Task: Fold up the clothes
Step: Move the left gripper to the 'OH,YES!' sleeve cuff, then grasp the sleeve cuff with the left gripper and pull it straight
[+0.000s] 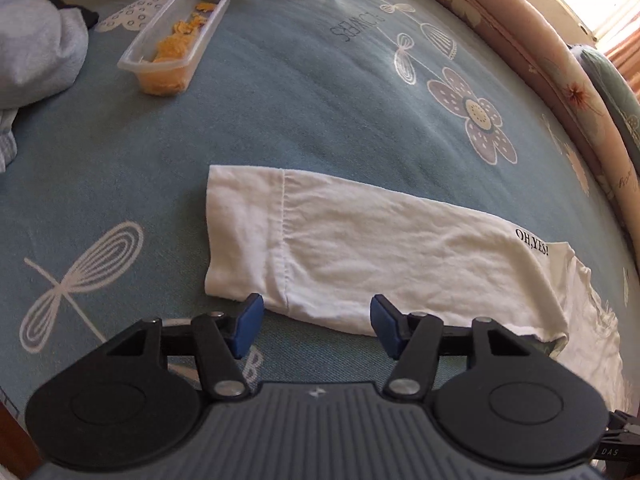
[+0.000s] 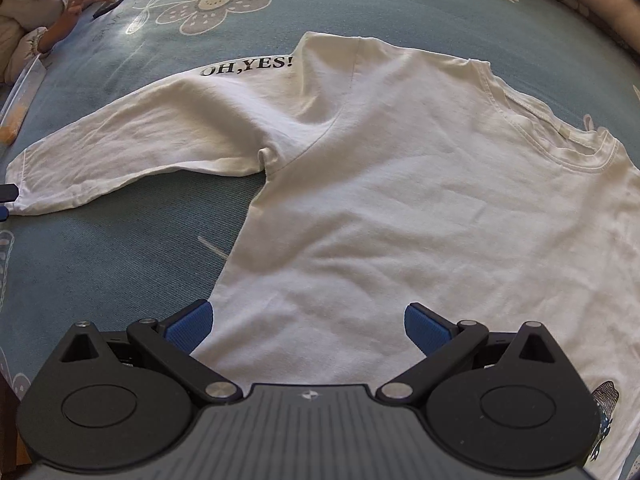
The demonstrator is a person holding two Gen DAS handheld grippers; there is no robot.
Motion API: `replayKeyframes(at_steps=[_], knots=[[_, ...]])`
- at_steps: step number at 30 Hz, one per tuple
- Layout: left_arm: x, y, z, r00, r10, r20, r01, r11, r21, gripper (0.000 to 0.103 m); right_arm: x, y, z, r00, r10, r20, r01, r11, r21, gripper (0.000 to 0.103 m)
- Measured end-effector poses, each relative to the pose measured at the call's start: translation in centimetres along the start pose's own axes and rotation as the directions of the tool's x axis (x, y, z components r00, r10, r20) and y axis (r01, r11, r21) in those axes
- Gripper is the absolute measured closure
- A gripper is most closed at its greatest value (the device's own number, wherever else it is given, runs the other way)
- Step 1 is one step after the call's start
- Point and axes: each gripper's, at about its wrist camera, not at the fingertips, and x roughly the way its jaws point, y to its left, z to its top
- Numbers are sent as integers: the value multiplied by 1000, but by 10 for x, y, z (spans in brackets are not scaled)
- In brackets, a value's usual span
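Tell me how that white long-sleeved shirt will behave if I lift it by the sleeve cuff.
The white long-sleeved cotton shirt will probably drape limply: it lies flat and wrinkled on the blue flowered bedspread. It looks thin, so likely light. The outstretched sleeve would probably trail and drag the body.

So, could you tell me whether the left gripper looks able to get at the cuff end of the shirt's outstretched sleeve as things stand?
Probably yes. The left gripper is open and sits right at the near edge of the sleeve of the white long-sleeved shirt, which lies flat on the blue blanket. Nothing lies between it and the cuff.
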Motion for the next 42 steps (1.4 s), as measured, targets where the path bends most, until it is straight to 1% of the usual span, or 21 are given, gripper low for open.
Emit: replayKeyframes(at_steps=[3, 4, 5, 8, 11, 15, 17, 18, 19, 20, 21, 22, 23, 26, 31, 34, 35, 38, 39, 40, 42], knots=[[5, 22, -8, 999, -41, 9, 41, 988, -152, 43, 3, 14, 6, 1000, 23, -10, -23, 1000, -3, 0], [5, 27, -11, 998, -62, 24, 66, 980, -189, 42, 3, 18, 8, 999, 35, -8, -35, 999, -6, 0], [7, 31, -12, 996, -82, 38, 88, 973, -214, 37, 2, 23, 10, 999, 46, -4, -46, 999, -15, 0], [10, 34, -13, 988, -116, 99, 138, 959, -250, 29, 2, 34, 18, 998, 54, 8, -54, 997, -49, 0], [11, 34, -13, 979, -126, 158, 165, 948, -273, 28, 4, 39, 25, 998, 62, 15, -62, 997, -48, 0], [14, 43, -13, 960, -151, 237, 228, 913, -339, 29, 7, 41, 30, 997, 81, 18, -81, 996, -28, 0], [14, 44, -13, 954, -150, 260, 239, 903, -356, 30, 8, 43, 30, 996, 85, 18, -84, 996, -31, 0], [14, 45, -12, 952, -146, 268, 240, 901, -362, 32, 9, 44, 29, 996, 85, 18, -85, 996, -33, 0], [15, 45, -11, 952, -141, 273, 239, 898, -369, 44, 10, 45, 29, 996, 86, 18, -85, 996, -35, 0], [15, 45, -10, 952, -134, 274, 235, 895, -379, 58, 10, 45, 29, 996, 88, 16, -87, 996, -36, 0], [15, 46, -9, 952, -130, 276, 235, 889, -392, 66, 11, 45, 28, 996, 88, 15, -87, 996, -37, 0], [14, 47, -8, 953, -122, 278, 232, 884, -406, 79, 11, 45, 27, 996, 87, 15, -86, 996, -37, 0], [13, 47, -7, 955, -107, 277, 218, 886, -409, 84, 12, 44, 26, 996, 88, 14, -87, 996, -36, 0], [6, 42, 0, 962, -63, 266, 161, 917, -365, 89, 12, 41, 25, 996, 86, 13, -86, 996, -30, 0], [-5, 32, 10, 967, 12, 253, 64, 955, -289, 91, 12, 37, 24, 996, 84, 24, -84, 996, -22, 0], [-12, 26, 16, 967, 58, 248, 4, 971, -241, 90, 11, 36, 24, 996, 86, 30, -85, 996, -30, 0], [-15, 24, 19, 966, 73, 247, -16, 974, -225, 85, 11, 36, 24, 996, 87, 32, -86, 996, -33, 0], [-12, 28, 22, 967, 131, 218, -80, 970, -228, 78, 9, 36, 24, 995, 93, 36, -91, 995, -41, 0], [-12, 29, 23, 963, 155, 219, -103, 967, -231, 76, 8, 36, 23, 995, 94, 39, -92, 995, -45, 0], [-14, 27, 23, 953, 200, 228, -148, 963, -225, 76, 7, 36, 23, 995, 90, 41, -88, 995, -51, 0], [-21, 23, 24, 922, 291, 255, -245, 949, -199, 74, 6, 34, 21, 995, 83, 45, -81, 995, -62, 0]])
